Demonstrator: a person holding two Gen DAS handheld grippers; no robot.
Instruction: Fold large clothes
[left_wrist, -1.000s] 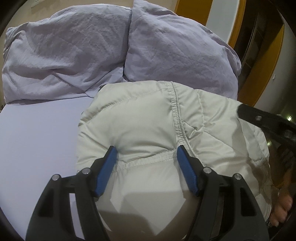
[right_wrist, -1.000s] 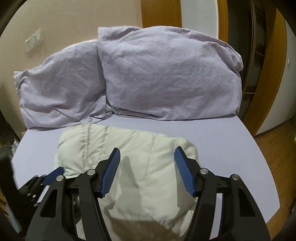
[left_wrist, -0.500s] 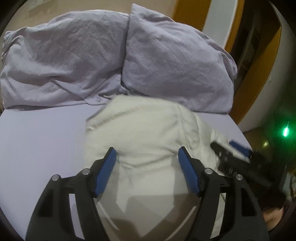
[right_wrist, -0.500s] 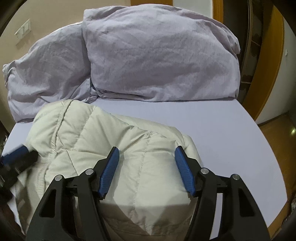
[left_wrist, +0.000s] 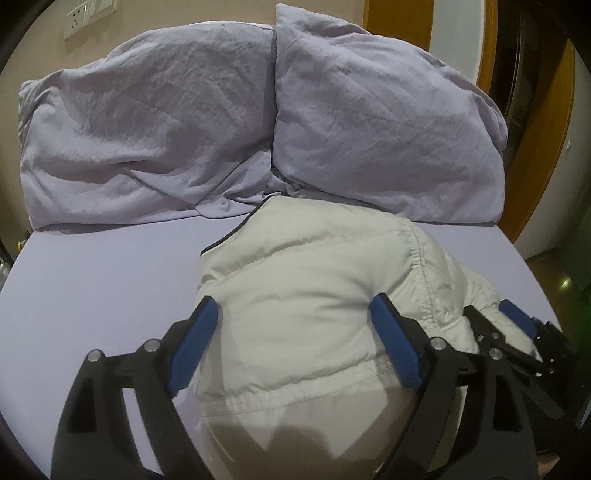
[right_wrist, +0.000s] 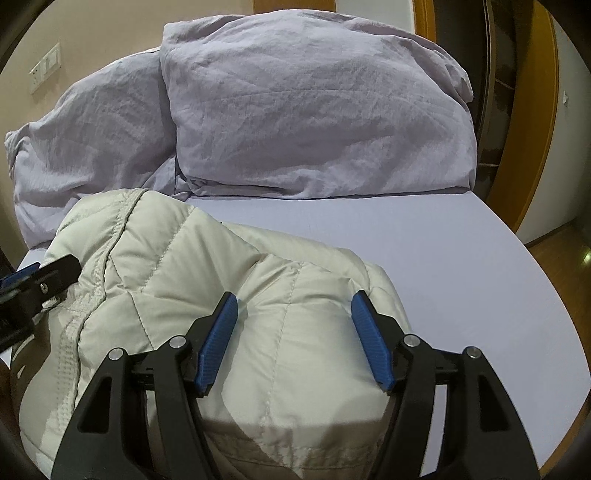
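A cream quilted jacket (left_wrist: 303, 266) lies bundled on the lavender bed sheet (left_wrist: 92, 277), its far edge close to the pillows. My left gripper (left_wrist: 293, 301) straddles the jacket's near end; its jaws are opening, with the padding still bulging between the blue pads. In the right wrist view the jacket (right_wrist: 184, 258) fills the near left. My right gripper (right_wrist: 294, 295) is closed on a thick fold of it, both pads denting the fabric, and its jaws are just beginning to open. Each gripper shows in the other's view: the right gripper (left_wrist: 487, 308) and the left gripper (right_wrist: 40, 273).
Two lavender pillows (left_wrist: 147, 129) (left_wrist: 388, 129) lean against the wall at the bed's head. Bare sheet (right_wrist: 443, 258) stretches right of the jacket. A wooden door frame (left_wrist: 535, 147) and floor (right_wrist: 554, 258) lie beyond the bed's right edge. Wall sockets (left_wrist: 85, 14) sit at the upper left.
The left jaws have spread wider around the jacket. The right gripper has come down with its fold, and the jacket now rests lower on the sheet with both grippers side by side.
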